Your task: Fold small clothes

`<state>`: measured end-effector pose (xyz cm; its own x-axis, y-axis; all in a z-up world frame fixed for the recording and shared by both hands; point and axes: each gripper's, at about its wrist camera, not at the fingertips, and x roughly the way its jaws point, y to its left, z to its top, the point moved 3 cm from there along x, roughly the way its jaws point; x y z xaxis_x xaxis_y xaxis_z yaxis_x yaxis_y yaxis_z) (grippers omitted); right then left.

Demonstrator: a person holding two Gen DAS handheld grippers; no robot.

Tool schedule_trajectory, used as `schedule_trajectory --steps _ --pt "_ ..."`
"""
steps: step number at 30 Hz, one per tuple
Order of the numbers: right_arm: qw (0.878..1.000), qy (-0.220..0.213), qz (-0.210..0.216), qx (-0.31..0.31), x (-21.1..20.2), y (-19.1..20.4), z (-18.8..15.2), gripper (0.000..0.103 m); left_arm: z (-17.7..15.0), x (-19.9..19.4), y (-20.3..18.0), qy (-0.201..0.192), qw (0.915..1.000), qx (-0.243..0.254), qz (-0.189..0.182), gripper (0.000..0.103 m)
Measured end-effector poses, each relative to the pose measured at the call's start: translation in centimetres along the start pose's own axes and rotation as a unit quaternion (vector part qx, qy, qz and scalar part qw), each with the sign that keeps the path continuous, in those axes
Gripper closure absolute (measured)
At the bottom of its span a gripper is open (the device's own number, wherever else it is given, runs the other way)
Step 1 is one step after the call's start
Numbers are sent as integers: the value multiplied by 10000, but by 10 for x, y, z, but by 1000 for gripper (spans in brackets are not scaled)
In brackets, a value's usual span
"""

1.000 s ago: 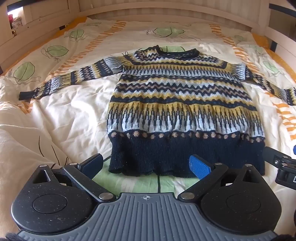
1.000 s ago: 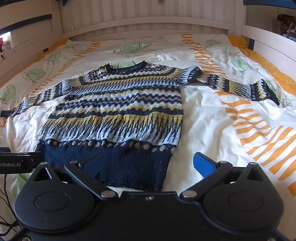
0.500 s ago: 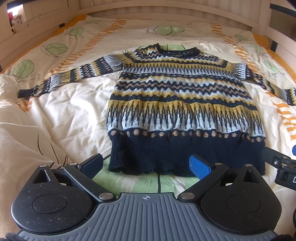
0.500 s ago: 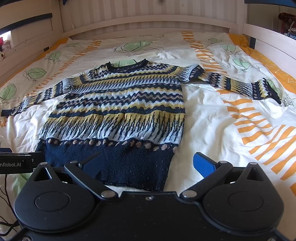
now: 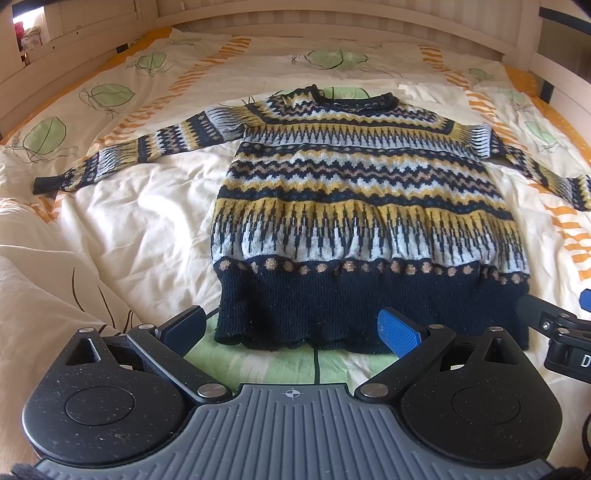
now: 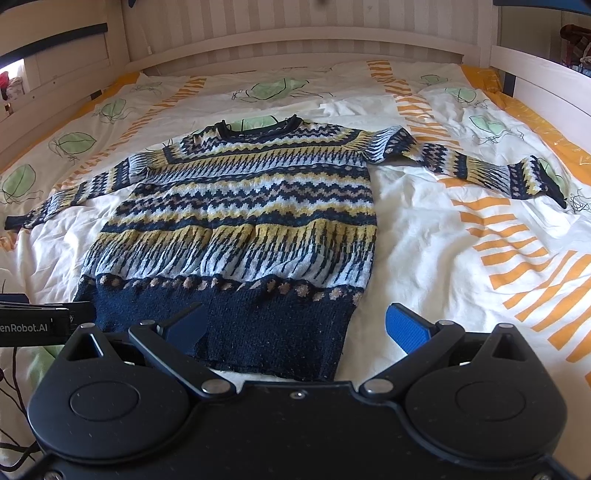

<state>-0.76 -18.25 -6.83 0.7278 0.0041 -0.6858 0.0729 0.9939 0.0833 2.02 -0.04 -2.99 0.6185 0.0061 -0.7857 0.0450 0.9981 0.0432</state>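
A patterned knitted sweater [image 5: 365, 206] lies flat and face up on a bed [image 5: 122, 229], its navy neckband toward the slatted white headboard [image 5: 332, 33] and its plain navy hem [image 5: 369, 314] nearest the cameras. Both sleeves are spread outward: the left sleeve [image 5: 129, 155] reaches across the cream duvet toward the bed's left side, and the right sleeve [image 6: 480, 166] stretches over the orange-striped part of the cover. The duvet is printed with green leaves and orange bars.

The left hand-held gripper [image 5: 291, 328] hovers just short of the hem's left half, its jaws spread wide and holding nothing; one blue finger pad [image 5: 399, 330] overlaps the hem in the left wrist view, though contact cannot be judged. The right hand-held gripper [image 6: 295, 325] sits at the hem's right corner, likewise gaping and empty, with its left finger over the navy band and its right finger [image 6: 406, 326] over bare sheet. Each tool's black body edges into the other's view at the side, showing the two are held side by side along the sweater's bottom edge.
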Motion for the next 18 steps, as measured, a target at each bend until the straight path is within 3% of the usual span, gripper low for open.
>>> schedule_trajectory --steps 18 --pt "10000 52 15 -2 4 2 -1 1 0 3 -2 34 10000 -9 -12 2"
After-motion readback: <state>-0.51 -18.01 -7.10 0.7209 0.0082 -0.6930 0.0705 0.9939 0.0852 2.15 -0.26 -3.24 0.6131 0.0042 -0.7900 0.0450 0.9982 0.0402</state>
